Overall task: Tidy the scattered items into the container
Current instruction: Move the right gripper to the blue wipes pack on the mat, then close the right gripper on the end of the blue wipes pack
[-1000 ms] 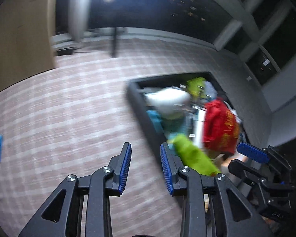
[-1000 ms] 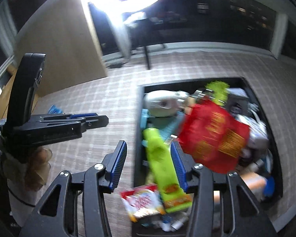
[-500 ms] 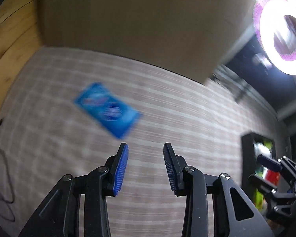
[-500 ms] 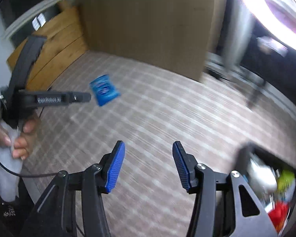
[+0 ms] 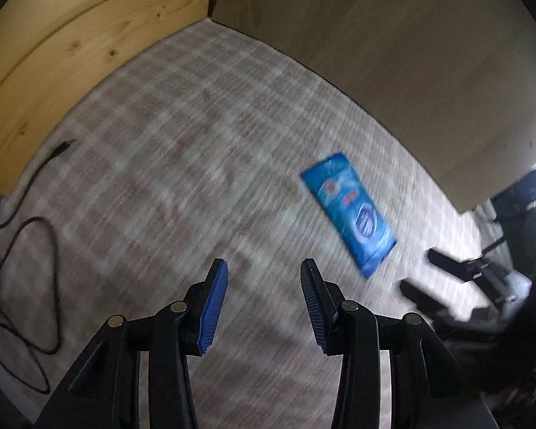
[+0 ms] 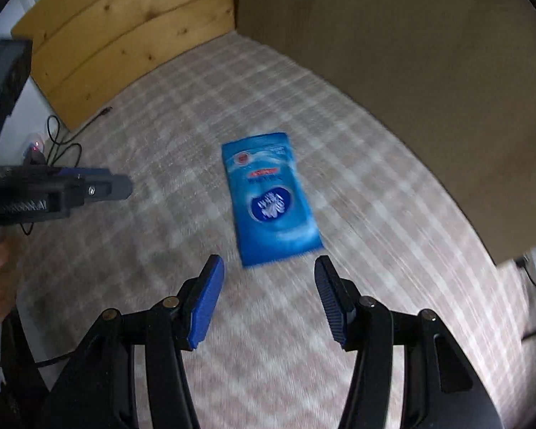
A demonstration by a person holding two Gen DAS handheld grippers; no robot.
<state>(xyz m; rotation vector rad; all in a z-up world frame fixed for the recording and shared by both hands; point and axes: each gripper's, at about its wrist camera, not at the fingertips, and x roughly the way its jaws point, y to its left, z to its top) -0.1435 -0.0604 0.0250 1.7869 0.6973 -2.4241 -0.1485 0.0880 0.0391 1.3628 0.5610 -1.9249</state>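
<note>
**Blue packet is next**

Your right gripper (image 6: 268, 296) has its jaws wide apart and empty, lined up just below the blue packet (image 6: 269, 198) lying flat mid-frame on the checked cloth (image 6: 375, 214). Your left gripper (image 5: 262, 300) is apart too, waiting aside.

blue packet (image 6: 271, 200) | print blurred, unreadable | no other text legible
</note>
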